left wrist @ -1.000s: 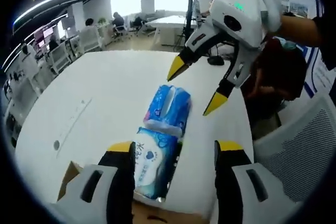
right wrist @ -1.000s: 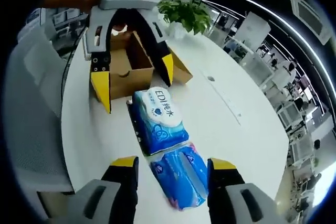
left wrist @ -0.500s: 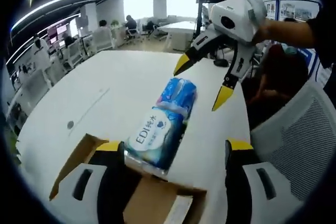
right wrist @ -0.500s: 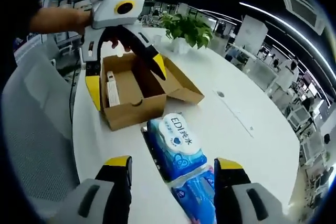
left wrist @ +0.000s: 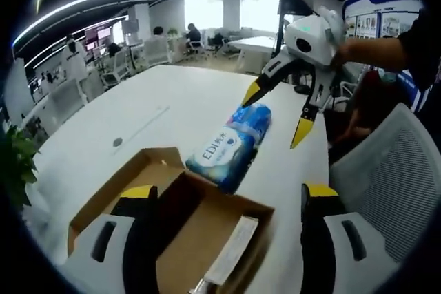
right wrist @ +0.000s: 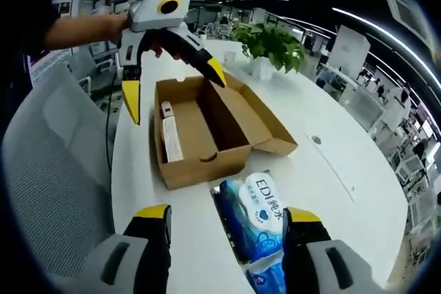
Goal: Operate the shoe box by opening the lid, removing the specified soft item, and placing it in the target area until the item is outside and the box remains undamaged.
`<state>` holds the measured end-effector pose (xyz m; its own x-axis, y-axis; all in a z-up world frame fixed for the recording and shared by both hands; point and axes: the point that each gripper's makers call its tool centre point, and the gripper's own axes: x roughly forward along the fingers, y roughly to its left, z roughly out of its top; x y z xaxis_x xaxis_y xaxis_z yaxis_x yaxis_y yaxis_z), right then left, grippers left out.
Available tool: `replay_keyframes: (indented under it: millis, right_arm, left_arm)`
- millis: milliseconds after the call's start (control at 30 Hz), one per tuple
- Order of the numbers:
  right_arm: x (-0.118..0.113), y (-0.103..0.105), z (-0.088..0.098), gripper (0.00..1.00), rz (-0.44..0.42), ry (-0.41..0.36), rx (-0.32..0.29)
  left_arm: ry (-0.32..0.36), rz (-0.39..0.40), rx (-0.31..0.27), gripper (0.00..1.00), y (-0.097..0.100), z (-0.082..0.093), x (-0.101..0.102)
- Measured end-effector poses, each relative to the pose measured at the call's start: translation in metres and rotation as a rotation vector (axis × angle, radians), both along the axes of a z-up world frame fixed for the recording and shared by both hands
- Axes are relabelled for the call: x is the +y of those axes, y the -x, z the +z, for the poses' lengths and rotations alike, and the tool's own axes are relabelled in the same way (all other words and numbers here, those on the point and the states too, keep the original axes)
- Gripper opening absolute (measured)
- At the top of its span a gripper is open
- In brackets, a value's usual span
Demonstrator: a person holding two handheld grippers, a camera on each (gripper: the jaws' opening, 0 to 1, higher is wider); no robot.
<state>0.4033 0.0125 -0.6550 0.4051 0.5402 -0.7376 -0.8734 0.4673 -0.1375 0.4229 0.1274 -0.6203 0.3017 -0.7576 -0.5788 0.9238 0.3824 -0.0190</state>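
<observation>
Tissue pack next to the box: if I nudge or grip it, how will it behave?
The tissue pack looks soft and film-wrapped, so it would probably dent and feel slippery. Lying flat on the table, it should slide, not roll. It seems light for its size.

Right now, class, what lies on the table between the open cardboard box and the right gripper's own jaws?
In the right gripper view, the blue-and-white tissue pack lies on the white table, between the cardboard box and the right gripper.

The left gripper [right wrist: 172, 77] is seen at upper left of the right gripper view, jaws spread, hand-held; the right gripper [left wrist: 279, 113] is likewise spread.
</observation>
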Motion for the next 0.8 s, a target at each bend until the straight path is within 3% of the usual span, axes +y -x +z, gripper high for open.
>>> replay_keyframes:
  millis: [533,633,800]
  right_arm:
    - [0.068,0.004,-0.005,0.56,0.177,-0.004,0.007]
    - [0.077,0.002,-0.007,0.54,0.197,-0.003,0.006]
    - [0.092,0.000,-0.009,0.54,0.227,-0.007,0.014]
  left_arm:
    - [0.003,0.110,-0.062,0.94,0.019,0.009,0.061]
    - [0.025,0.133,-0.065,0.99,0.023,0.011,0.068]
    - [0.011,0.167,-0.052,0.99,0.032,0.007,0.081]
